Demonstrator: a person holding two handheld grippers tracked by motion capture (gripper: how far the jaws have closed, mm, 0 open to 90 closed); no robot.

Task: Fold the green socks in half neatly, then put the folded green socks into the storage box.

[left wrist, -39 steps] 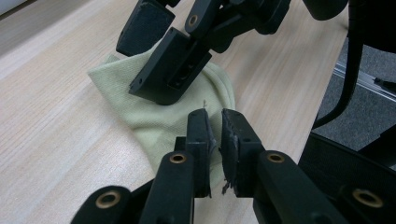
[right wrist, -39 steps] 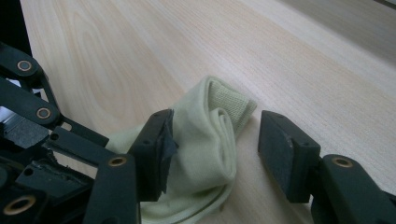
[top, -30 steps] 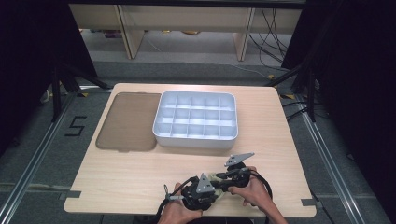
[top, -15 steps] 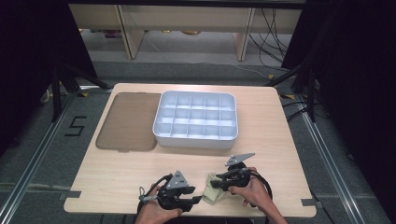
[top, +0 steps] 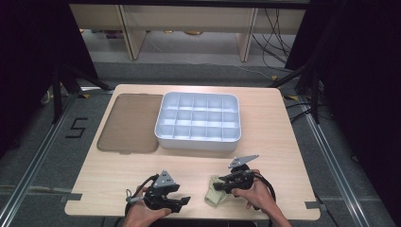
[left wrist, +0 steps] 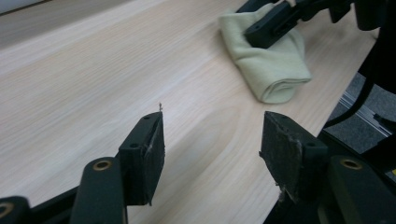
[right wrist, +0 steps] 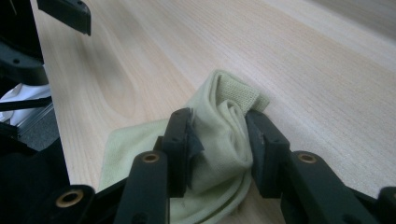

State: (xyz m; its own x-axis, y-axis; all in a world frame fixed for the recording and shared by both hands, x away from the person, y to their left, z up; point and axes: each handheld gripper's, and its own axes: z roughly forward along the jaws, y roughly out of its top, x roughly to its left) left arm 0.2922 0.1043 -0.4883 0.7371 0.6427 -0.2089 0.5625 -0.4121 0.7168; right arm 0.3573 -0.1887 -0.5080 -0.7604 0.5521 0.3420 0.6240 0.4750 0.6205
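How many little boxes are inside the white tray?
15. The white tray sits at the middle of the table, beside a brown lid. Its little boxes run in three rows of five: back, middle and front. All look empty.

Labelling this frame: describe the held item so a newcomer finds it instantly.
On the wooden table, look along the near edge, in front of the white compartment tray. There the right gripper pinches a folded pale yellow-green sock, the one soft thing among rigid items.
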